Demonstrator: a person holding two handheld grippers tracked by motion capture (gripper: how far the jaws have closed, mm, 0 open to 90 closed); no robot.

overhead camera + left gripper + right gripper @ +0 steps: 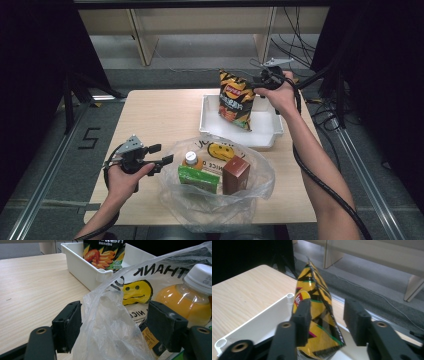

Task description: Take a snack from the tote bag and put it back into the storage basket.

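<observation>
1. Table [155, 112]: tray [209, 120] at far side, bag [260, 182] near.
2. Tray: chips [236, 100] standing inside, seemingly delivered.
3. Bag: bottle [191, 159], green pack [198, 178], brown box [235, 174] left to unpack.
4. Right gripper [325, 321]: parted around chips, let go.
5. Left gripper [113, 326]: spread about bag rim, not pinching.

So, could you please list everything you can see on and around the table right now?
chip bag: 1, yellow and black, standing upright in the white tray
white tray: 1, white, far right part of the table
plastic bag: 1, clear with a yellow smiley print, near edge of the table
juice bottle: 1, orange with a white cap, inside the plastic bag
green carton: 1, green, lying in the plastic bag
brown box: 1, dark red-brown, upright in the plastic bag
table: 1, light wood
left gripper: 1, black, jaws open around the plastic bag's rim
right gripper: 1, black, jaws open around the chip bag's top
</observation>
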